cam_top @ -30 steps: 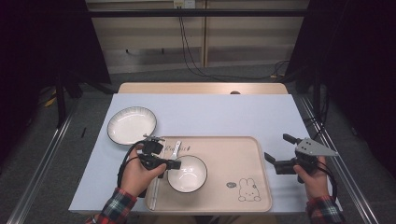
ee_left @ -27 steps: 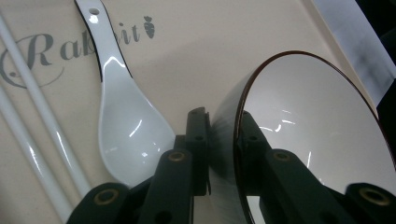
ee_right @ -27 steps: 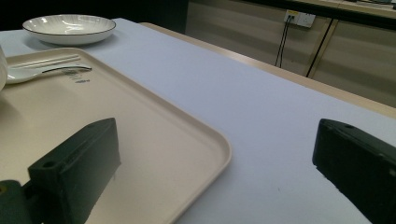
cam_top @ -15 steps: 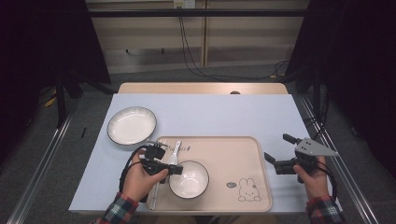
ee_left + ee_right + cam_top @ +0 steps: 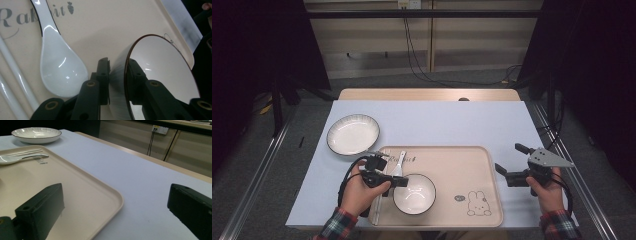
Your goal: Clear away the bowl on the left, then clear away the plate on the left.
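Note:
A small white bowl [image 5: 414, 195] with a dark rim sits at the front left of a beige tray [image 5: 462, 165]. My left gripper [image 5: 399, 181] is at the bowl's left edge. In the left gripper view its jaws [image 5: 118, 65] straddle the bowl's [image 5: 162, 75] rim, one outside the wall and one inside. They have just been opening, and the pads look barely off the wall. My right gripper [image 5: 508, 157] hovers open and empty off the tray's right edge, jaws wide apart [image 5: 116, 192].
A white spoon [image 5: 399, 162] [image 5: 61, 67] and white chopsticks [image 5: 12, 72] lie on the tray beside the bowl. A larger white plate [image 5: 353, 134] [image 5: 36, 133] rests on the pale blue tabletop behind the tray's left corner. A rabbit print marks the tray's front right.
The bowl and my left gripper have slid a little toward the tray's front edge. The right gripper has kept still.

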The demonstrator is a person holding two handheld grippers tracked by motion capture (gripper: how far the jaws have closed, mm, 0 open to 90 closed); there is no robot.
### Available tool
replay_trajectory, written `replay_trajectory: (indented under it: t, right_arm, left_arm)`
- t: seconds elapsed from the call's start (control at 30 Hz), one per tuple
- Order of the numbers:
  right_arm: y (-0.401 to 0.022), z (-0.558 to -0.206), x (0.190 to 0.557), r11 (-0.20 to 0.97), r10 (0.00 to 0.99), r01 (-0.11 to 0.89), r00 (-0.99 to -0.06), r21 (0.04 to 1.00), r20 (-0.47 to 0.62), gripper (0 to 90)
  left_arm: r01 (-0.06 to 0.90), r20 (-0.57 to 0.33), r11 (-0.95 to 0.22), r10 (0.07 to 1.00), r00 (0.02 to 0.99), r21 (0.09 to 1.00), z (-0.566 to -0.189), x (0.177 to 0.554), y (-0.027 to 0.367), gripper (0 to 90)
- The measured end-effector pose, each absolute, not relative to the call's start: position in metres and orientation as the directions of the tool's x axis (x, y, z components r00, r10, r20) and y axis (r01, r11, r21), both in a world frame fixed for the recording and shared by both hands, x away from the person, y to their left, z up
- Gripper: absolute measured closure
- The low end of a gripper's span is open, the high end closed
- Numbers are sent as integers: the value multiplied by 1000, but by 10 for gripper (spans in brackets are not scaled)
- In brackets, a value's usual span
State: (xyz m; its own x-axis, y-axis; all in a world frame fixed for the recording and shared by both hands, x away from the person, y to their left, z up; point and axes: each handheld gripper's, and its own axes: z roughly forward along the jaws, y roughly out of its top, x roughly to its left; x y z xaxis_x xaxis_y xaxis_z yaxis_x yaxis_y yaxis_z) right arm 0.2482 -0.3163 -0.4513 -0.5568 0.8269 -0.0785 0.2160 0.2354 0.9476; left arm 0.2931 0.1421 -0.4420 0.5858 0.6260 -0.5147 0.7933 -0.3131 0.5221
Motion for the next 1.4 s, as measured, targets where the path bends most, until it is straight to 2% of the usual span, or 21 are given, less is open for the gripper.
replay_trajectory:
  t: [0.23,0.37,0.5,0.63,0.97,1.4]
  right_arm:
    - [-317,-452,249,235,828,222,-556,946,-75,2]
    - [-317,-452,249,234,825,221,-560,947,-74,2]
    - [-317,-452,249,233,829,222,-554,947,-74,2]
    - [-317,-451,250,232,827,218,-557,948,-74,2]
    - [-317,-452,251,229,828,222,-556,948,-69,3]
    - [-316,-451,250,235,828,211,-554,949,-82,3]
  left_arm:
    - [788,-521,-260,629,577,559,-427,299,152,644]
    - [782,-528,-234,624,576,578,-420,305,159,560]
    - [765,-501,-207,648,574,610,-413,311,165,437]
    - [757,-479,-183,676,560,627,-408,317,173,365]
    - [749,-440,-123,743,505,651,-412,329,198,278]
    - [769,-413,-38,826,384,638,-427,341,235,232]
